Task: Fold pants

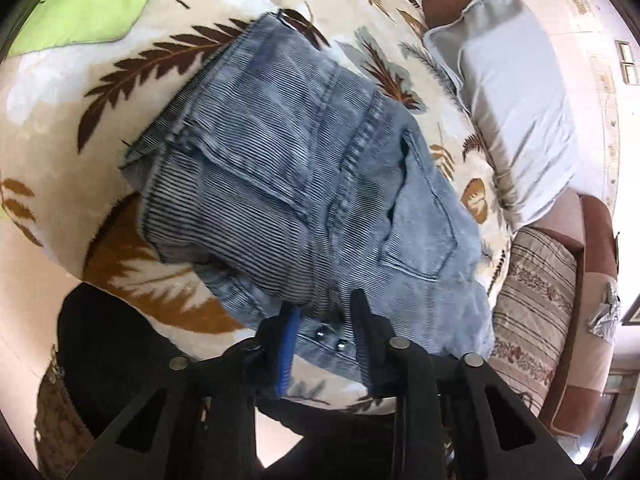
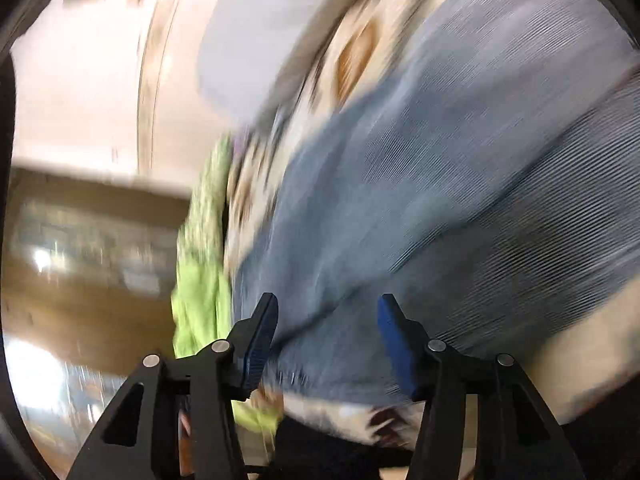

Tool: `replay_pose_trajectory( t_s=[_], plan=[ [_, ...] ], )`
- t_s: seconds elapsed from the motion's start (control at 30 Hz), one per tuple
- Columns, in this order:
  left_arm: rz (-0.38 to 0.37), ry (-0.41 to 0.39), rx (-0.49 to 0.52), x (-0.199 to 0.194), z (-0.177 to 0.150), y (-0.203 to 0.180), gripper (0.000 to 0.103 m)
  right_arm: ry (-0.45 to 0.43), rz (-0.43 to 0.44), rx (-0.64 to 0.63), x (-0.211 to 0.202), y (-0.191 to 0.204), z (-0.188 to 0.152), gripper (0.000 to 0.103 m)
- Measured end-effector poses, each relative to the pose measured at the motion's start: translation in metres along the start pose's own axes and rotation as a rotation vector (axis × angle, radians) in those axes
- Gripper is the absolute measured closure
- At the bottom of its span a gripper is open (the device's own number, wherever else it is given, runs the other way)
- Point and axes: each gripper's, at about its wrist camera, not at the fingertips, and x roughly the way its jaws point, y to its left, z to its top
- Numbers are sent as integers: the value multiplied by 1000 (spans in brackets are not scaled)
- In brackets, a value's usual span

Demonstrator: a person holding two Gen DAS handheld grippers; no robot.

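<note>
Left wrist view, bottom centre: left gripper [image 1: 324, 312] stands over the near edge of the pants [image 1: 304, 184], at the waistband end with its two metal rivets. Fingers [image 1: 289, 344] are parted a moderate way, and denim shows in the gap between them. Whether the pads actually press on the cloth I cannot tell; the band looks to lie under them, not pinched.

Right wrist view, bottom centre: right gripper [image 2: 326, 320] has its fingers [image 2: 394, 340] set well apart, with nothing between the blue pads. Denim lies beyond them, and the frame is heavily smeared (so fine detail is not readable there).

Middle of the left view: the pants sit as a compact, several-layered bundle on the leaf-patterned blanket [image 1: 168, 52] of the bed. A back pocket faces up at centre right, and stacked edges show at centre left. No loose leg trails out in either view.

Farther, upper right: a grey pillow [image 1: 504, 92] lies beside the bundle. A striped cushion [image 1: 532, 300] is at lower right, and green cloth [image 1: 92, 0] at upper left.

Judgement: the main folds look done. The bundle is skewed and its layers are not square at the left edge. What is left is likely squaring up, or one last fold, then letting go.
</note>
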Motion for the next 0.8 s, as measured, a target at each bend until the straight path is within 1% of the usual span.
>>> replay_pose_trajectory(
  t_s=[0.13,0.2,0.23,0.27,0.37,0.4,0.43,0.5,0.53,0.57,0.7,0.77,0.8],
  plan=[
    [-61,57,-22,15,-16,-3,70,-175,-37,162,-64,-50,28,47],
    [-68,56,-24,21,-18,-4,63,-232,-36,210,-85,-67,38,44],
    [-61,54,-21,30,-15,-1,56,-241,-36,216,-89,-71,42,44],
    [-48,54,-21,37,-14,0,54,-249,-39,216,-91,-75,47,44],
    [-7,50,-37,54,-9,0,54,-263,-5,210,-83,-80,58,44],
    [3,47,-41,58,-9,-4,54,-273,-15,187,-79,-78,61,44],
    [25,40,-39,66,-7,-11,55,-276,-24,176,-72,-74,63,47],
    [60,36,-20,74,-2,-22,60,-273,-31,171,-64,-71,67,71],
    [66,31,-11,75,-1,-29,77,-257,-44,152,-62,-67,73,94],
    [72,23,7,72,1,-35,87,-253,-37,130,-65,-67,77,94],
    [32,-46,69,38,-2,-51,89,-303,51,-26,-113,-31,79,95],
    [21,-54,89,26,-9,-49,89,-303,61,-62,-132,-25,72,95],
    [24,-53,96,21,-14,-43,89,-296,58,-64,-141,-29,64,95]
  ],
)
